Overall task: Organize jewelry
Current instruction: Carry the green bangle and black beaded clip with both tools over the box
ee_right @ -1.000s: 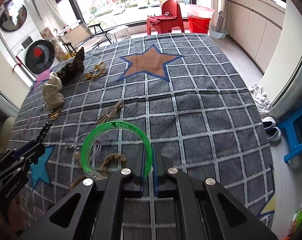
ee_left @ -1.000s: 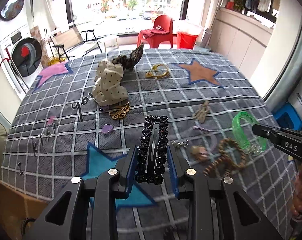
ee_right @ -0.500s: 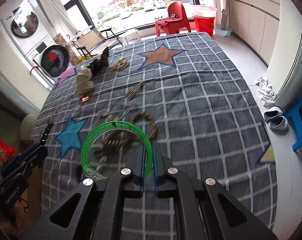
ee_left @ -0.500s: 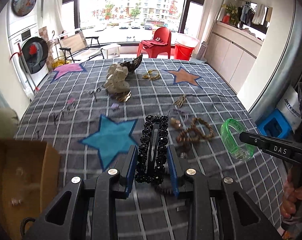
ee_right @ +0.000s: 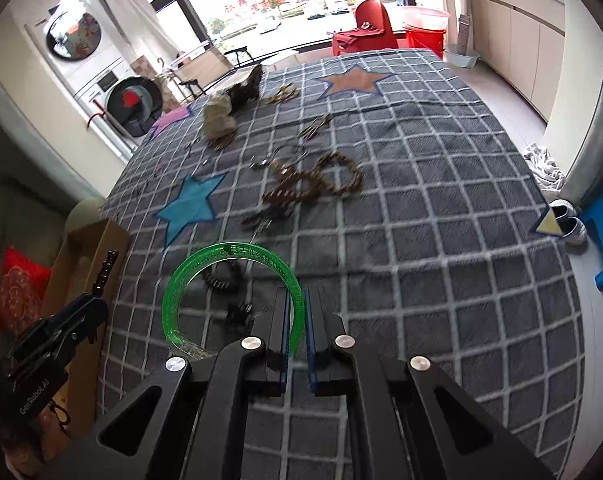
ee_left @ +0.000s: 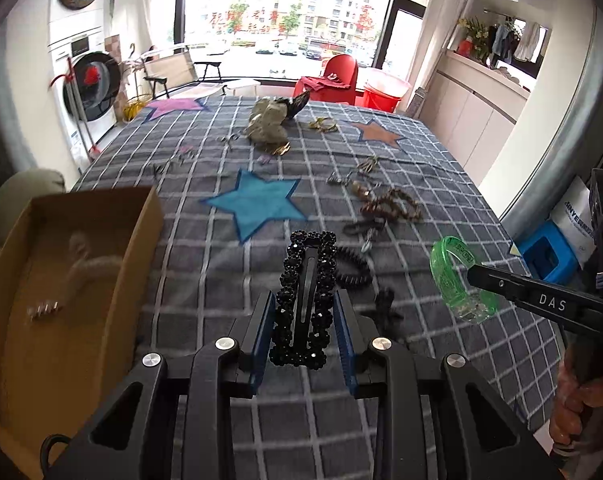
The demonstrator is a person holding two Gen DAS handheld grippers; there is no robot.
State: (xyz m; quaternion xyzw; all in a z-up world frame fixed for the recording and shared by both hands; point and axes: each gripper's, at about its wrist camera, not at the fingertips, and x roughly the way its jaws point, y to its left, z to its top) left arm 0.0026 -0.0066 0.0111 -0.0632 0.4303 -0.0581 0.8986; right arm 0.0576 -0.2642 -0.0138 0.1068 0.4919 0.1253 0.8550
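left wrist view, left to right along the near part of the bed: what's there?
Cardboard box → black beaded hair clip in the left hand-held gripper → black spiral hair tie on the blanket → green bangle pinched by the right hand-held gripper → person's hand on its handle.

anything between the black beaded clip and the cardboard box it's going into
Nothing visible. The left hand-held gripper holds the black beaded clip above the checked cover; the cardboard box sits open-topped to its left, with only bare cover and the box's near wall between them.
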